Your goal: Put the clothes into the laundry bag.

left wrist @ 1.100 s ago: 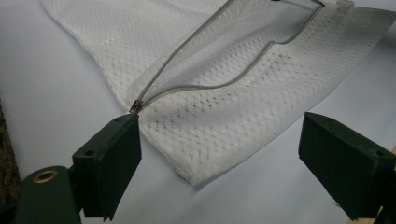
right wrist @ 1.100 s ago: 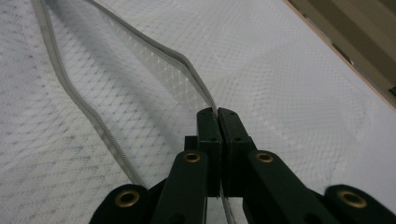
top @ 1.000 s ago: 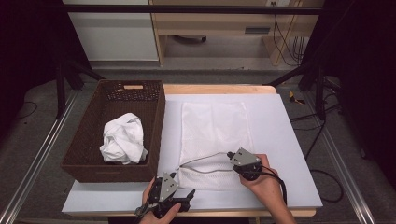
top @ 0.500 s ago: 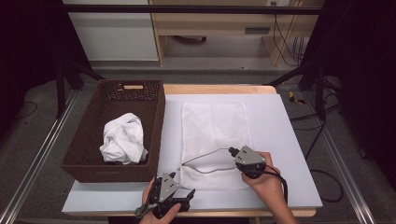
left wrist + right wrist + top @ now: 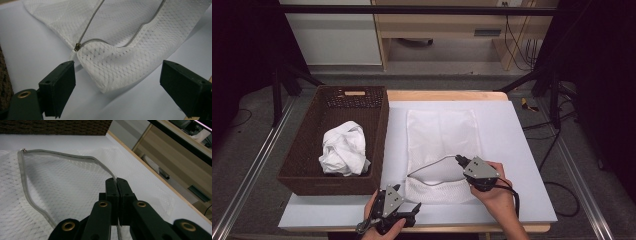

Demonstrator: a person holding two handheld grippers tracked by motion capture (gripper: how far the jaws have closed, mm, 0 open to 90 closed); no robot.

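- The white mesh laundry bag (image 5: 441, 145) lies flat on the pale table (image 5: 522, 150), lengthwise away from the person, just right of the brown wicker basket (image 5: 312, 150).
- Its fabric is a fine diamond-pattern net; a grey zipper (image 5: 90, 22) runs along the near end, unzipped, so the mouth gapes in an arch.
- A small brass zipper end (image 5: 77, 46) sits at the bag's near left corner, seen in the left gripper view.
- No brand, label or writing can be read on the bag.
- The right gripper (image 5: 460, 161) points left across the bag's near end, its jaws pressed together on the upper zipper edge, lifting it off the lower layer; the right hand (image 5: 494, 192) grips it from the near side.
- The left gripper (image 5: 408, 199) sits at the table's near edge, just short of the bag's corner, jaws wide apart with nothing between the pads.
- A crumpled white cloth (image 5: 344, 149) rests inside the basket.
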